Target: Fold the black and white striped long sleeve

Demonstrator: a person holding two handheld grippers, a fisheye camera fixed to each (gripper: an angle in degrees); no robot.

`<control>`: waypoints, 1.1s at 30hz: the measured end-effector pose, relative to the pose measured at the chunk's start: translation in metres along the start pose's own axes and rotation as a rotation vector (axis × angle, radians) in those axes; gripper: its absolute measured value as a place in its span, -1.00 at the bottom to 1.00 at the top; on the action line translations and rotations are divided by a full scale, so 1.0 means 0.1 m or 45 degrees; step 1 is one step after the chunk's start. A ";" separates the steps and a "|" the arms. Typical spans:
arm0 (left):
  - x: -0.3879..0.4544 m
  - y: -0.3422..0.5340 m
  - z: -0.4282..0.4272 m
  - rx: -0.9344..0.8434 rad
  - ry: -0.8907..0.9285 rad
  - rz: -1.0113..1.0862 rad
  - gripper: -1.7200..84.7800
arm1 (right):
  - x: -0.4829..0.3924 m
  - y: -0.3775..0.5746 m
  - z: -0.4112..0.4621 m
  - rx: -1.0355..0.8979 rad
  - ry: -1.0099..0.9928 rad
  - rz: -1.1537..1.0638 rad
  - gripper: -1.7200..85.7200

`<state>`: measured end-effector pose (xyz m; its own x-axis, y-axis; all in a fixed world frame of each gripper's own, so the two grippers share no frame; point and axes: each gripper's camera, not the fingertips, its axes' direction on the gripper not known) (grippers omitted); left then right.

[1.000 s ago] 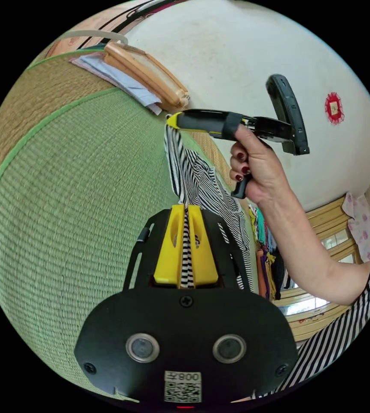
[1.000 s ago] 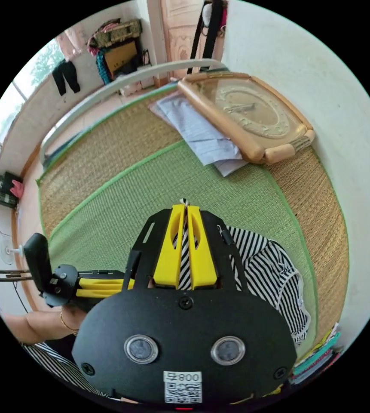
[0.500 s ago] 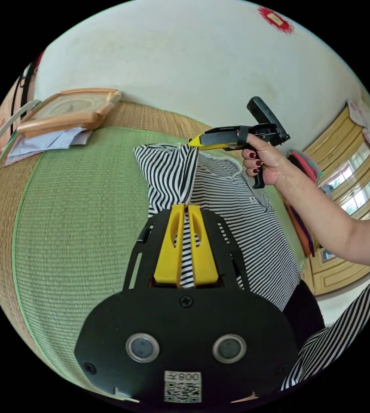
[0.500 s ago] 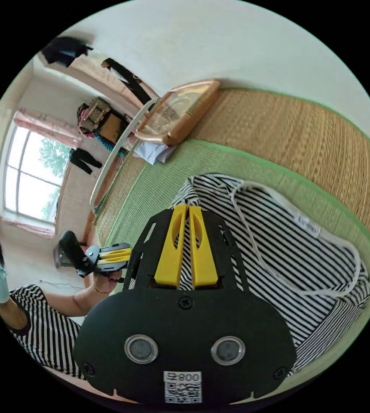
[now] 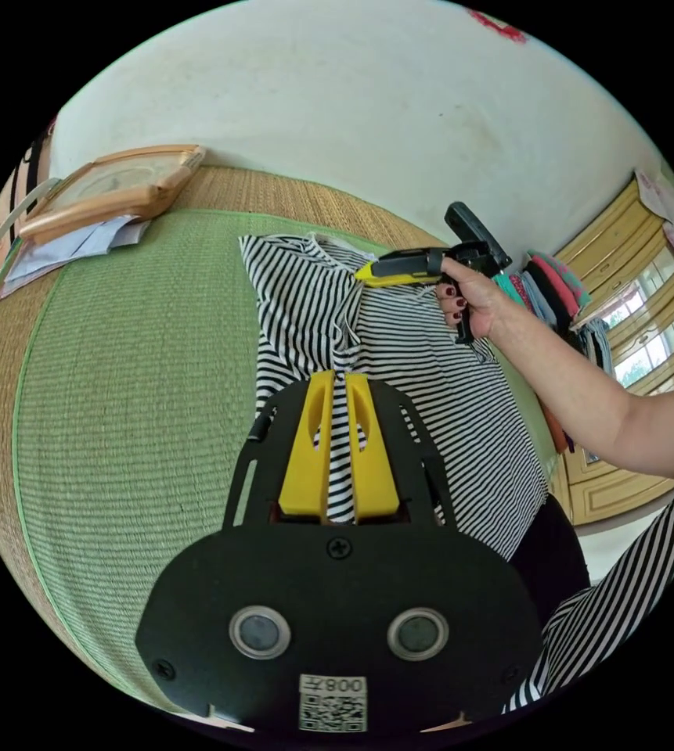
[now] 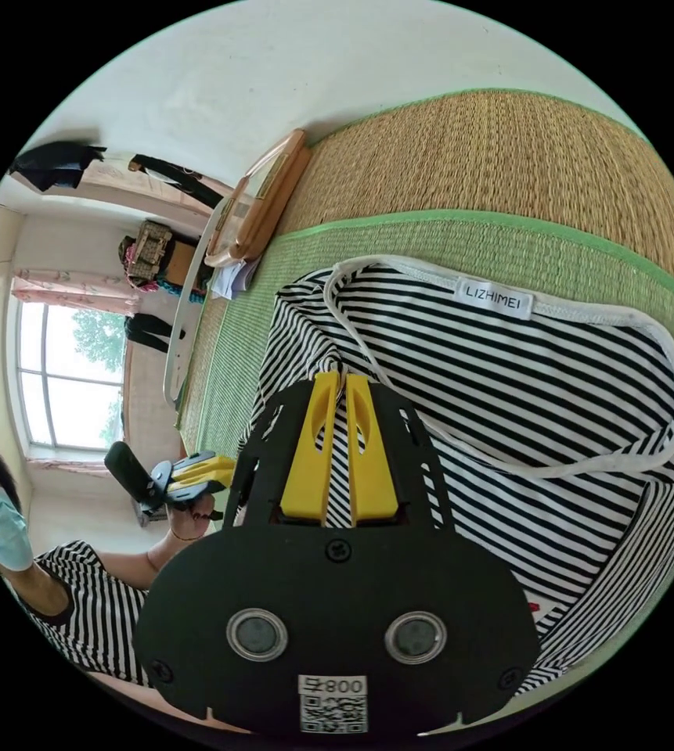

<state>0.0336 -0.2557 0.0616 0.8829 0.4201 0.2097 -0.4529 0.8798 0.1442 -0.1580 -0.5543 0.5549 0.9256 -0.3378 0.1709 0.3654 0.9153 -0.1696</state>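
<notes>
Striped shirt: black and white striped long sleeve knit shirt [image 5: 415,360], a second ago hanging bunched in the air, now spread on the green woven straw mat [image 5: 133,375], neckline ahead of right claw.
Left claw [image 5: 338,383]: clamped on a fabric pinch.
Right claw [image 6: 338,382]: likewise clamped.
Meaning: laid out; folding probably next.

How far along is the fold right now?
Done: the striped top is laid on the green mat, neckline facing up. In hand: both grippers are shut on fabric, the left gripper lower down the top, the right gripper beside the neckline. Left: no crease shows yet, so sleeves and body are unfolded.
</notes>
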 end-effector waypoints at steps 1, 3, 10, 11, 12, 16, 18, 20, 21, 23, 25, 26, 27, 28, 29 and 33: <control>-0.01 -0.02 0.02 -0.003 -0.010 -0.006 -0.91 | 0.01 0.00 0.01 -0.010 0.032 0.002 -0.92; -0.02 -0.11 0.12 -0.036 -0.051 -0.013 -0.92 | 0.04 0.00 0.02 -0.017 0.058 0.018 -0.92; -0.03 -0.16 0.33 -0.142 -0.093 -0.012 -0.94 | 0.10 0.02 -0.17 0.075 0.136 0.052 -0.93; -0.04 -0.16 0.31 -0.124 -0.069 -0.028 -0.94 | 0.10 0.03 -0.21 0.084 0.133 0.041 -0.93; -0.02 -0.16 0.30 -0.091 -0.038 -0.030 -0.94 | 0.10 0.04 -0.22 0.088 0.136 0.037 -0.93; 0.07 -0.25 0.38 -0.075 0.043 0.011 -0.95 | 0.11 0.09 -0.28 0.102 0.135 0.044 -0.94; 0.15 -0.29 0.54 -0.159 0.074 0.065 -0.95 | 0.10 0.14 -0.33 0.129 0.118 0.046 -0.95; 0.19 -0.30 0.61 -0.213 0.052 0.087 -0.95 | 0.02 0.19 -0.36 0.140 0.090 0.001 -0.95; 0.20 -0.28 0.56 -0.172 0.020 0.083 -0.95 | -0.02 0.19 -0.35 0.139 0.083 -0.015 -0.95; 0.14 -0.28 0.45 -0.093 -0.020 0.034 -0.96 | -0.23 0.13 -0.23 0.096 0.057 -0.119 -0.95; 0.05 -0.29 0.42 -0.062 -0.009 -0.005 -0.96 | -0.41 0.02 -0.06 0.054 0.071 -0.192 -0.95; -0.01 -0.31 0.44 -0.081 -0.032 -0.032 -0.96 | -0.54 -0.08 0.08 0.028 0.084 -0.238 -0.95; -0.07 -0.32 0.48 -0.107 -0.077 -0.049 -0.96 | -0.59 -0.13 0.15 0.015 0.093 -0.256 -0.95; -0.09 -0.32 0.50 -0.122 -0.091 -0.054 -0.96 | -0.68 -0.24 0.30 -0.016 0.109 -0.272 -0.96; -0.14 -0.31 0.50 -0.104 -0.053 -0.061 -0.96 | -0.76 -0.34 0.45 -0.050 0.121 -0.293 -0.96; -0.22 -0.30 0.44 -0.075 -0.118 -0.105 -0.96 | -0.90 -0.59 0.82 -0.126 0.244 -0.315 -0.96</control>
<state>0.0220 -0.3009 0.0952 0.9002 0.3262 0.2886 -0.3691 0.9231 0.1080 -0.2714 -0.5600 0.6290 0.8060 -0.5908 0.0345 0.5805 0.7778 -0.2410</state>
